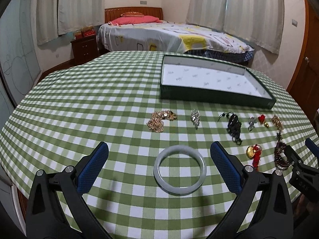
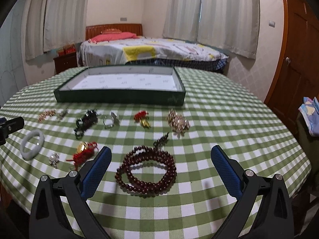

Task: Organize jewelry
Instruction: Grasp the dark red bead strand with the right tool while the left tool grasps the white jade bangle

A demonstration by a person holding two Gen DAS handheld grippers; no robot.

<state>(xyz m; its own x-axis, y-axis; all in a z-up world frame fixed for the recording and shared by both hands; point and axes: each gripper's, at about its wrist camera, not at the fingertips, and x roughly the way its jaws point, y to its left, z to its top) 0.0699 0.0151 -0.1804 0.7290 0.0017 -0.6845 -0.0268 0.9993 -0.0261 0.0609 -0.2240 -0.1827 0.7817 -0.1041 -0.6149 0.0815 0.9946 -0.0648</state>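
Note:
A pale jade bangle (image 1: 179, 169) lies flat on the green checked tablecloth (image 1: 89, 107), between the wide-apart blue fingers of my open left gripper (image 1: 159, 151). A coiled dark red bead string (image 2: 146, 171) lies between the fingers of my open right gripper (image 2: 161, 153). Neither gripper touches its piece. Beyond them a row of jewelry lies loose: a gold chain bracelet (image 1: 160, 120), a crystal brooch (image 1: 195, 117), a black chain (image 1: 234, 126), a silver ring (image 2: 110, 120), a red-and-gold charm (image 2: 142, 117) and a gold pearl brooch (image 2: 177, 122). The bangle (image 2: 32, 144) shows far left in the right wrist view.
A shallow dark green box (image 2: 119, 96) with a white lining stands open and bare at the far side of the table. A gold bell on red cord (image 2: 84, 151) and a small clear bead (image 2: 54, 159) lie left of my right gripper. A bed (image 1: 169, 37) stands behind the table.

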